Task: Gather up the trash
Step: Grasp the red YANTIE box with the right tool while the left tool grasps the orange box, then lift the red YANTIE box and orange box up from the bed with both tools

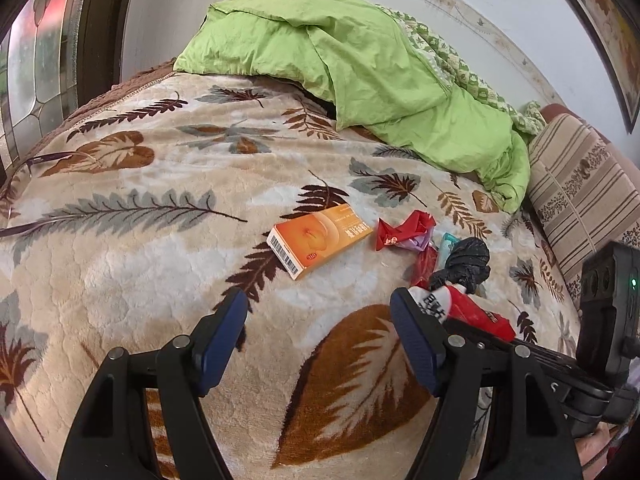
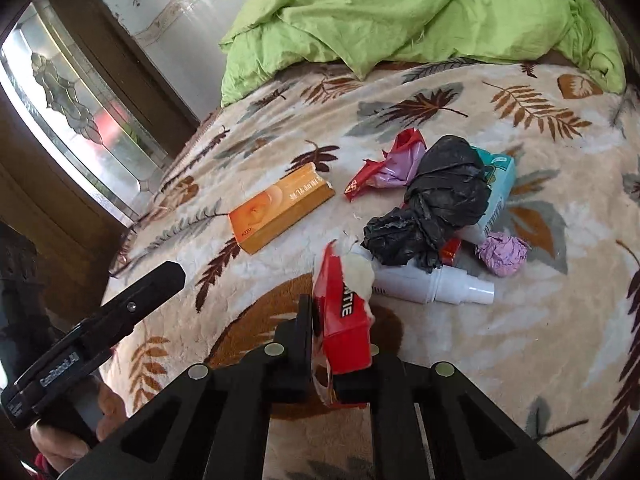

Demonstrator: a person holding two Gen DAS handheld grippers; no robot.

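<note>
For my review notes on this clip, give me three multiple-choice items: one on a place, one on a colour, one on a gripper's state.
1. Where does the orange box lie?
A. on the leaf-patterned blanket
B. on the green quilt
C. on the floor

2. What colour is the knotted plastic bag?
A. white
B. black
C. blue

3. How does the right gripper stand?
A. open, nothing in it
B. shut on the white bottle
C. shut on the red packet

Answers: 1 A, the box rests flat on the blanket; 2 B, the bag is black; 3 C, the jaws pinch the packet's lower end.
</note>
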